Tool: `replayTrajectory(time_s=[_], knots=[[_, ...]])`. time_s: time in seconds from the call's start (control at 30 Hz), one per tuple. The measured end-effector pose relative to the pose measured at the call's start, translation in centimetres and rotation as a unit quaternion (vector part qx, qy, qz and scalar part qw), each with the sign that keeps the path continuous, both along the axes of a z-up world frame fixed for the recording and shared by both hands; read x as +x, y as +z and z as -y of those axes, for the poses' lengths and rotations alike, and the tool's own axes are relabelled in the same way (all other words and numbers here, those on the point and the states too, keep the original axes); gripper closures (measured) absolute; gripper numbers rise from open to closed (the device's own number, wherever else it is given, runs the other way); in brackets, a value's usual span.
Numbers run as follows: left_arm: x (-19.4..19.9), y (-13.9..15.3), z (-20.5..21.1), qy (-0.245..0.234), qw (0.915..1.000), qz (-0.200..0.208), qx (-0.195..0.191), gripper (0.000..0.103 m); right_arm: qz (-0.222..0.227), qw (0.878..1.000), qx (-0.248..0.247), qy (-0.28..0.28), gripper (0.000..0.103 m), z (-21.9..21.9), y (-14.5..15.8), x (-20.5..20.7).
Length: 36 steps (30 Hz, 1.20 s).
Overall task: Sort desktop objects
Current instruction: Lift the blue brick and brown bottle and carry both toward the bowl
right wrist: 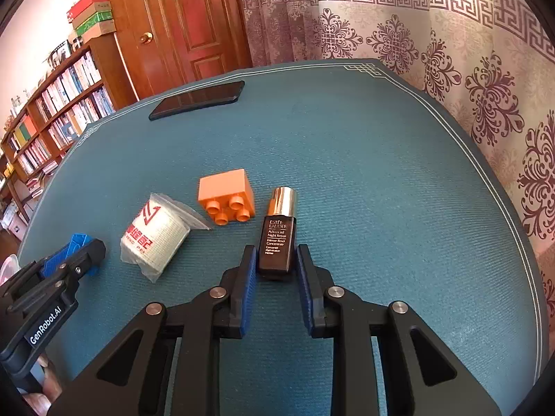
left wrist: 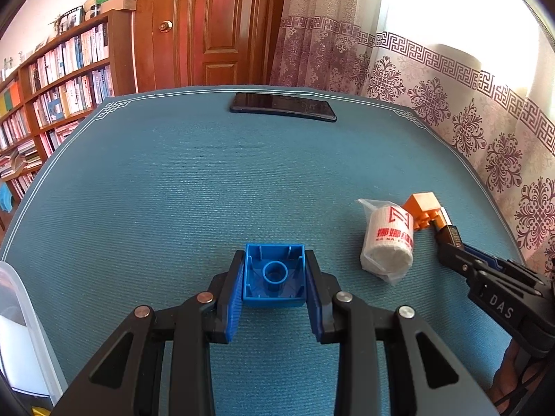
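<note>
Blue brick (left wrist: pixel 274 275) sits clenched in my left gripper (left wrist: pixel 274 279) near the desk's (left wrist: pixel 242 180) front edge. My right gripper (right wrist: pixel 276 263) brackets the dark serum bottle (right wrist: pixel 277 239), not yet pinching; I should close squarely on its flat sides.

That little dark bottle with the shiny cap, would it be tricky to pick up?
Probably a bit. The bottle looks like smooth, glossy glass, so it may slip and could break if dropped. It lies flat between the right tool's open pads, and its round gold cap suggests it might roll if nudged sideways.
</note>
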<state>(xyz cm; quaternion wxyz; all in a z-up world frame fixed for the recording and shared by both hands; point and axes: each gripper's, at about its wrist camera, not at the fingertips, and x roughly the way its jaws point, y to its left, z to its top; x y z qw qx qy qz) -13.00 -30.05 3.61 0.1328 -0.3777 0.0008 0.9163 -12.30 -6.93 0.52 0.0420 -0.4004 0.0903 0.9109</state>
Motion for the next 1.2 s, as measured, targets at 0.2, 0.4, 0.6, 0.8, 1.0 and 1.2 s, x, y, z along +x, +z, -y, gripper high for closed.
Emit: replayTrajectory(time_s=[0.2, 0.4, 0.6, 0.8, 1.0, 1.2], knots=[[0.1, 0.1, -0.1, -0.002, 1.0, 0.0, 0.003, 0.068, 0.002, 1.0, -0.003, -0.006, 0.078, -0.3, 0.0, 1.0], [0.1, 0.2, -0.1, -0.002, 1.0, -0.001, 0.005, 0.068, 0.006, 1.0, -0.005, -0.013, 0.078, -0.4, 0.1, 0.5], [0.1, 0.2, -0.1, -0.005, 1.0, -0.001, 0.006, 0.068, 0.002, 1.0, 0.007, -0.017, 0.077, -0.2, -0.1, -0.2], [0.2, 0.2, -0.2, -0.009, 0.9999, 0.001, 0.011, 0.068, -0.002, 1.0, 0.023, -0.011, 0.078, 0.0, -0.2, -0.2], [0.2, 0.2, 0.0, -0.016, 0.9991, 0.013, 0.037, 0.068, -0.001, 1.0, 0.011, -0.011, 0.079, -0.2, 0.0, 0.9], [0.5, 0.7, -0.1, -0.017, 0.9991, 0.004, 0.038, 0.068, -0.012, 1.0, 0.009, -0.005, 0.081, 0.2, 0.9, 2.5]])
